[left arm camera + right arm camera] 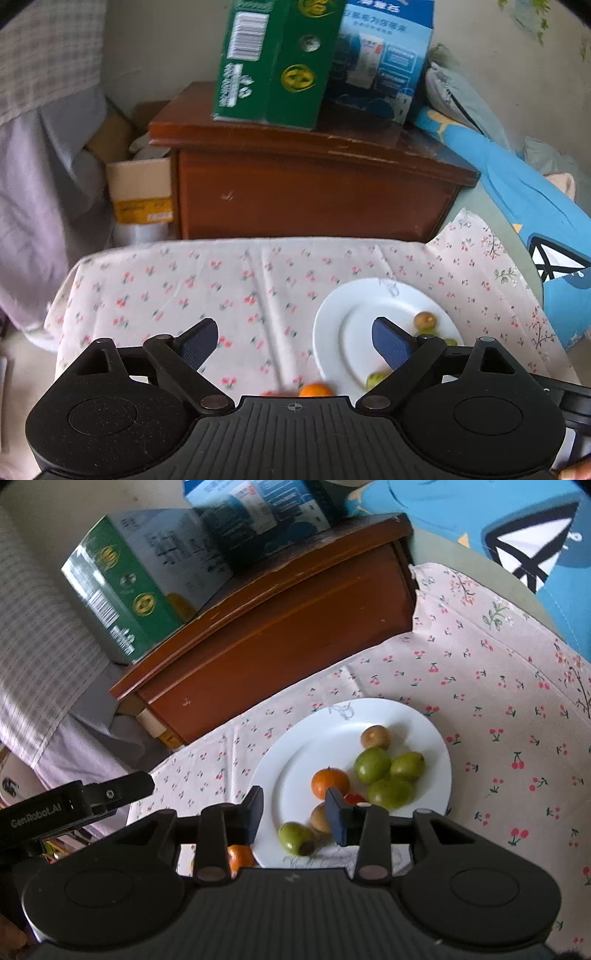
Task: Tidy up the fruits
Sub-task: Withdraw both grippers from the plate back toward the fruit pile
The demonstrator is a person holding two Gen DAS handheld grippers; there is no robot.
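cherry-print cloth | plate holds fruit | left gripper wide apart, empty | right gripper part-open, empty

The left gripper is showing a matte black body with a ribbed centre panel carrying a small crosshair mark, flanked by two round housings with raised discs. Its black link arms are pivoting on dull metal pins, and its fingers are wearing dark blue textured pads. The right gripper is showing the same black build and blue pads. In the right wrist view, the other tool's black side is reading "GenRobot.AI" in pale lettering, a small screw beside it.
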